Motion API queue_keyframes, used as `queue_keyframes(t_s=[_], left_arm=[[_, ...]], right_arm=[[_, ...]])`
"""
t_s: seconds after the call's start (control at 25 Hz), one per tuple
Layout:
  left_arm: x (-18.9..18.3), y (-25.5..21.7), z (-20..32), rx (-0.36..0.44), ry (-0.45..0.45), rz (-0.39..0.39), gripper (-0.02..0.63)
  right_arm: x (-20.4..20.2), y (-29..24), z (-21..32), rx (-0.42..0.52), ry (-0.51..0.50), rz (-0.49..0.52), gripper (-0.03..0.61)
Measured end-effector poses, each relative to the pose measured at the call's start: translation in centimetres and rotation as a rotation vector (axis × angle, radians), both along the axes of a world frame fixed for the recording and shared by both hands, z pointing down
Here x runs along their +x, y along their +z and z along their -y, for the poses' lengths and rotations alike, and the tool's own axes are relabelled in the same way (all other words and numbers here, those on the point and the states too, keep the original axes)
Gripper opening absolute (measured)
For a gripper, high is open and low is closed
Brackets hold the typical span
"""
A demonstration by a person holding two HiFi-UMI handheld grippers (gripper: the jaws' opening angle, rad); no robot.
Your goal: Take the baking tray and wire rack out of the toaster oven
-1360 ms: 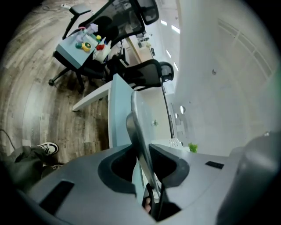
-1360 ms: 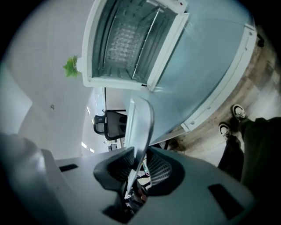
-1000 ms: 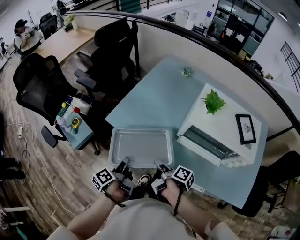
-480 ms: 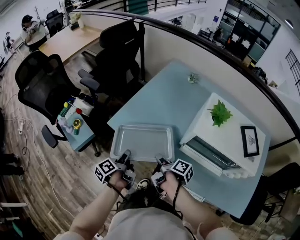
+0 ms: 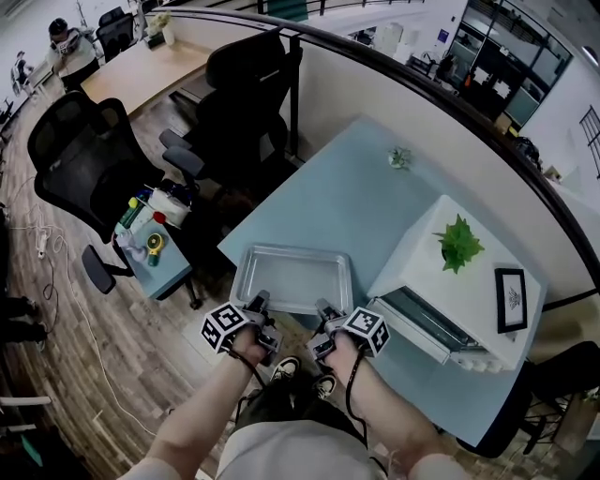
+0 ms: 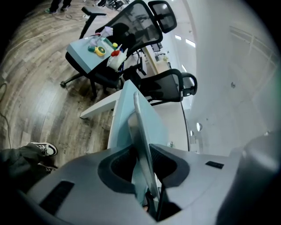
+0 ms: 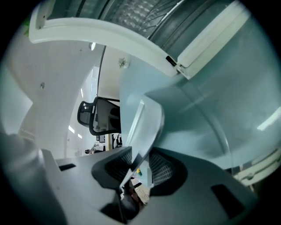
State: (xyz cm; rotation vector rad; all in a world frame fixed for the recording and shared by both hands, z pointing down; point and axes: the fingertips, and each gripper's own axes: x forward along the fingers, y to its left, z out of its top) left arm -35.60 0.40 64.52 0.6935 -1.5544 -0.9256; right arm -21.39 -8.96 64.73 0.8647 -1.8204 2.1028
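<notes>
The silver baking tray (image 5: 291, 277) lies flat over the near corner of the pale blue table (image 5: 347, 197), left of the white toaster oven (image 5: 469, 281). Its door (image 5: 427, 323) hangs open. My left gripper (image 5: 261, 302) is shut on the tray's near rim (image 6: 142, 136), which the pads of the left gripper (image 6: 141, 151) pinch. My right gripper (image 5: 325, 309) is at the same rim. In the right gripper view the jaws of the right gripper (image 7: 139, 156) are opening, with the rim (image 7: 142, 123) between them and a gap beside it. The wire rack (image 7: 131, 13) shows inside the oven.
A green plant (image 5: 459, 244) and a framed picture (image 5: 511, 300) stand on the oven. A small ornament (image 5: 400, 157) sits at the table's far side. Two black office chairs (image 5: 248, 103) (image 5: 80, 150) and a low side table with bottles (image 5: 150, 239) stand to the left.
Both grippers have carried the tray down and away from me onto the table's near corner. The right jaws have parted a little on the rim.
</notes>
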Motion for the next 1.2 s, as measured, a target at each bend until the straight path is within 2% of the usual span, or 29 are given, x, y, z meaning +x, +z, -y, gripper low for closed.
queue_keyframes(t_s=[0.16,0.32,0.4,0.6,0.72,0.8,0.84,0.88,0.92,1.2], left_arm=[[-0.9,1.4,0.8,-0.037,-0.002,-0.009,0.084],[-1.6,3.1,1.4,-0.094,-0.025,-0.037,0.064],[-2.0,3.8,2.1,-0.111,-0.028,-0.039,0.054],[-3.9,4.4,3.8,-0.128,-0.033,-0.001,0.049],[-5.8,4.7,4.3,-0.15,-0.032,0.037,0.049],[-6.7,4.9,4.7,-0.168,-0.008,0.057,0.052],[-7.0,5.1,4.9,-0.179,0.007,0.062,0.058],[-7.2,5.3,5.0,-0.189,0.02,0.065,0.064],[-7.3,5.4,5.1,-0.195,0.029,0.068,0.069],[-8.2,5.9,5.7,-0.213,0.103,0.101,0.1]], right_arm=[[-0.8,1.2,0.8,0.022,-0.058,-0.037,0.127],[-1.2,2.1,1.3,0.1,-0.174,-0.136,0.163],[-1.2,2.7,1.5,0.111,-0.2,-0.179,0.175],[-0.8,3.5,2.7,0.147,-0.232,-0.272,0.247],[0.2,3.8,4.0,0.175,-0.226,-0.328,0.25],[0.6,4.1,4.7,0.18,-0.226,-0.329,0.152],[0.5,4.2,4.9,0.182,-0.232,-0.318,0.138],[0.2,4.3,5.1,0.184,-0.238,-0.302,0.081],[-0.2,4.4,5.3,0.186,-0.241,-0.287,0.057],[-2.1,4.9,7.7,0.27,-0.191,-0.248,0.052]])
